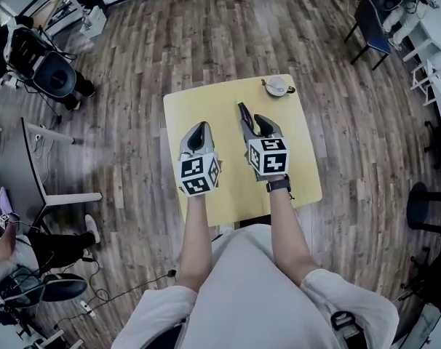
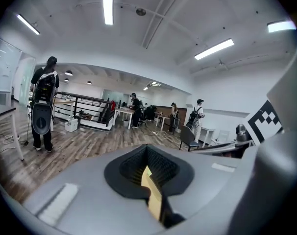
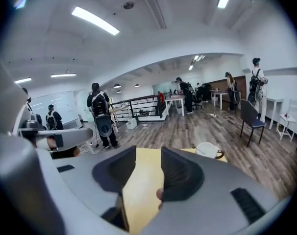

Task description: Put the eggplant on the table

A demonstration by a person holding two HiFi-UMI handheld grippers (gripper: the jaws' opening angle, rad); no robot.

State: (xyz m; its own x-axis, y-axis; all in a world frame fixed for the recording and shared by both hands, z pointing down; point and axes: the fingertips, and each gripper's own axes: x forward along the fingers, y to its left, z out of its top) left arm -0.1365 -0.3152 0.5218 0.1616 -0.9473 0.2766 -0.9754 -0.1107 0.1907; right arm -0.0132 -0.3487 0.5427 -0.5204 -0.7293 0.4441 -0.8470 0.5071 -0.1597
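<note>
Eggplant (image 1: 243,113) lies on the yellow tabletop (image 1: 206,104), green stem end pointing away from the person. In the head view it sits right at the tip of the right tool (image 1: 254,122), on its left-finger side, and can't tell if they touch. Right tool's jaws stand apart with only bare tabletop showing in the gap, gripping nothing. Left tool (image 1: 199,131) is closed and empty, beside the right one and clear of the eggplant; white cup (image 1: 277,86) sits near the far right corner, well apart.

White cup (image 1: 277,86), blue chair (image 1: 372,22)
</note>
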